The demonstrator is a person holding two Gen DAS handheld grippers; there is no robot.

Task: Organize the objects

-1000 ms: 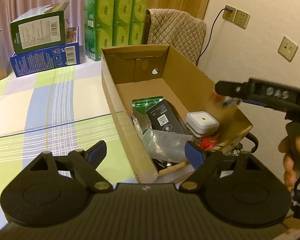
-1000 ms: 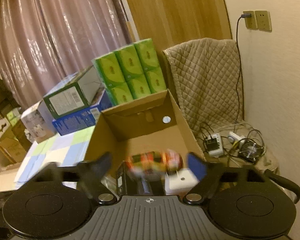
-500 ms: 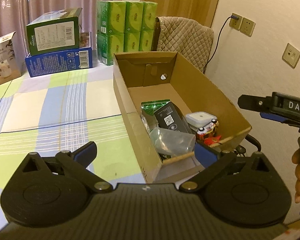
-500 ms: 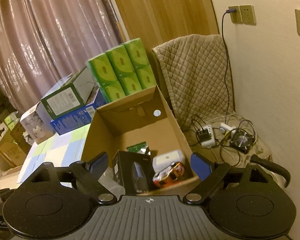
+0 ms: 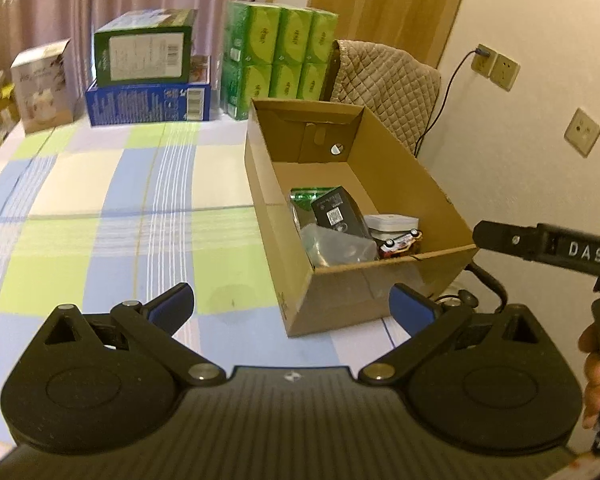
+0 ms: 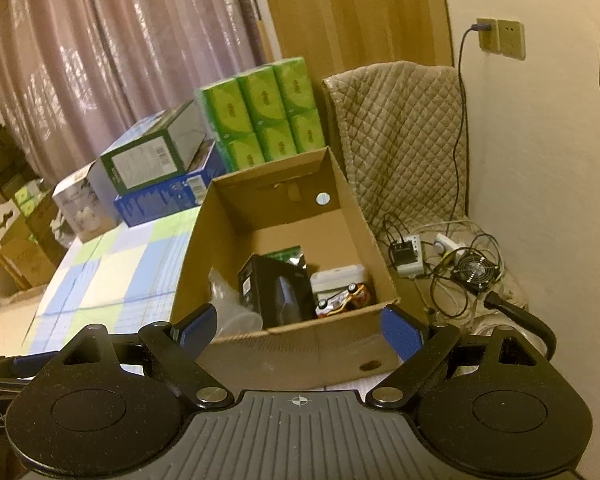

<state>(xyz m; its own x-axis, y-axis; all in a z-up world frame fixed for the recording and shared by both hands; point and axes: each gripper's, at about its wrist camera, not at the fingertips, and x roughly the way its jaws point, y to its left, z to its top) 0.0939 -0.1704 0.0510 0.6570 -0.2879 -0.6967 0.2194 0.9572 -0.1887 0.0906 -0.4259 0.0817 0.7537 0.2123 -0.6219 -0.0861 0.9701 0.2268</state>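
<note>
Both tools held nothing: the left gripper (image 5: 291, 307) and the right gripper (image 6: 300, 327) had their blue pads spread wide. At twelve o'clock the cardboard box (image 6: 300, 350) stood open-topped, holding a toy car (image 6: 342, 299) on its side in the near corner at one o'clock beside a black carton (image 6: 274, 290). "DAS" showed on the right tool's body. At ten o'clock the checked tablecloth (image 5: 100, 208) lay bare.

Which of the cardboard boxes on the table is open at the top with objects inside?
The brown cardboard box nearest the grippers: its top is open, with a toy car and other items inside. The green box and blue box behind are closed.
</note>
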